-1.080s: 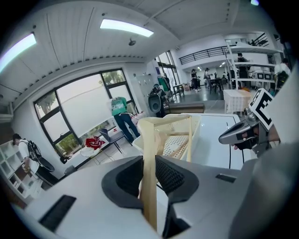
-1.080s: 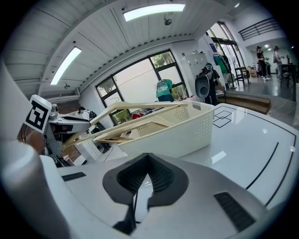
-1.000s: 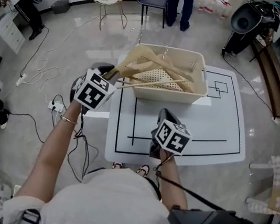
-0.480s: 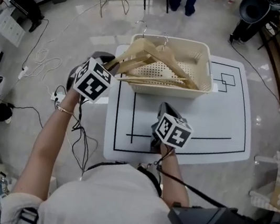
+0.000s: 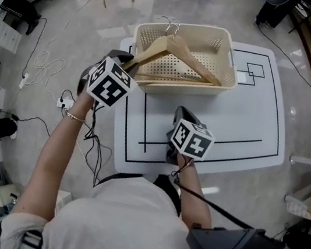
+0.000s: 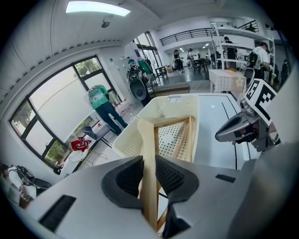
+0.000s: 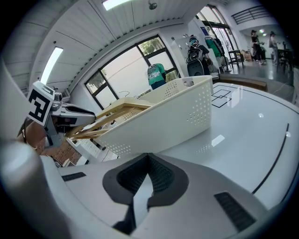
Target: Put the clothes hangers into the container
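The left gripper (image 6: 148,164) stands just outside the container's near left corner, its tongs pinched narrow on the flat wooden arm of the clothes hangers (image 5: 176,50). Gripping that outer end lets the person steer the bundle from outside the container (image 5: 191,89) without reaching over its wall. The hangers lie mostly inside, slanting across the perforated floor. 2 wire hooks poke over the far rim, and the held end sits above the near left rim. By my reading they are nearly in and only need lowering and letting go. The rim under the held arm is the edge to mind, since it may catch the wood as it drops. Right of the hangers the container has free floor. In front of the container, the right gripper (image 7: 148,161) hangs over the white table (image 5: 243,130), tongs closed together on nothing, out of the way of the work. To the container's right the table lies open, marked only with black lines.
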{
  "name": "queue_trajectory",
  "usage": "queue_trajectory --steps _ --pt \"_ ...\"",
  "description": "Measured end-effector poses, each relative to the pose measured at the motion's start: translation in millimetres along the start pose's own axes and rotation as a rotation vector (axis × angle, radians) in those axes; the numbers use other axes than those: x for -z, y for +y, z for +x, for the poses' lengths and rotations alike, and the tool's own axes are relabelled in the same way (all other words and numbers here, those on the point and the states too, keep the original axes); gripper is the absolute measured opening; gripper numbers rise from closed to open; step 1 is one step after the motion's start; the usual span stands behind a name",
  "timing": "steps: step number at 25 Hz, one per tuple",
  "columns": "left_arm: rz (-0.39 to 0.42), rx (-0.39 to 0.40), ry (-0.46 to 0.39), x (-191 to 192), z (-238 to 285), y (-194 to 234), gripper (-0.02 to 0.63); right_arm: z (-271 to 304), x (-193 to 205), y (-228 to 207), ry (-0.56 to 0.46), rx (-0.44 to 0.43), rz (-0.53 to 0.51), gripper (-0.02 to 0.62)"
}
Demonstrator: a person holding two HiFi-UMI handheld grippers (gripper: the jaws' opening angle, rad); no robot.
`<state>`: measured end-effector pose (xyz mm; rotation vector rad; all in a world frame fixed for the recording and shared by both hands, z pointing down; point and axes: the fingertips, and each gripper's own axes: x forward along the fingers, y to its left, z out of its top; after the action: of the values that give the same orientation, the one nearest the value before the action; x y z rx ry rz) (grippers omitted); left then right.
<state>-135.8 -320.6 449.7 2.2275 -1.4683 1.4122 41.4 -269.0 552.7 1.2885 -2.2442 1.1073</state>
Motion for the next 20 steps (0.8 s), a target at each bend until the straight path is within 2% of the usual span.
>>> queue_trajectory --steps 9,20 --pt "-0.01 0.02 0.023 -5.2 22.4 -10.4 0.087 -2.6 3.3 -15.1 0.004 0.022 0.023 0.017" --pt "0.008 -0.011 0.006 -9.1 29.1 -13.4 0.089 -11.2 6.0 -22.2 -0.006 0.039 0.043 0.017"
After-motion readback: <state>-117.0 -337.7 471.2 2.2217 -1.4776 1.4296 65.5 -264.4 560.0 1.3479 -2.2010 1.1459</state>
